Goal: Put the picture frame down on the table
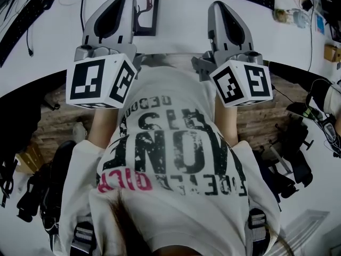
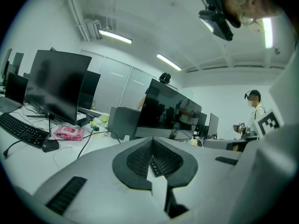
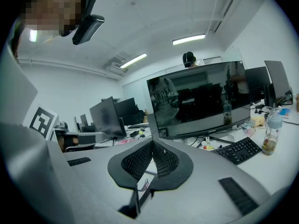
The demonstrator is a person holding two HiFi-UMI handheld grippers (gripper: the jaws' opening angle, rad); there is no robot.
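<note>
Both grippers shut and empty; picture frame flat on the table.

The left gripper (image 2: 152, 143) has its jaws pressed together at the tips with nothing between them, and the right gripper (image 3: 153, 144) is the same. The picture frame (image 1: 147, 9) lies on the white table (image 1: 181, 33) just beyond the left gripper, apart from both. That gripper covers the frame's left edge, and the dark drawing inside is hard to make out.

White cotton T-shirt (image 1: 176, 143): big distressed black lettering and one pink line, all upside down from here, and no word reads for certain. White marker cubes (image 1: 101, 81) carry black square patterns, no letters. Black curved monitor (image 3: 201, 97): logo too small.
</note>
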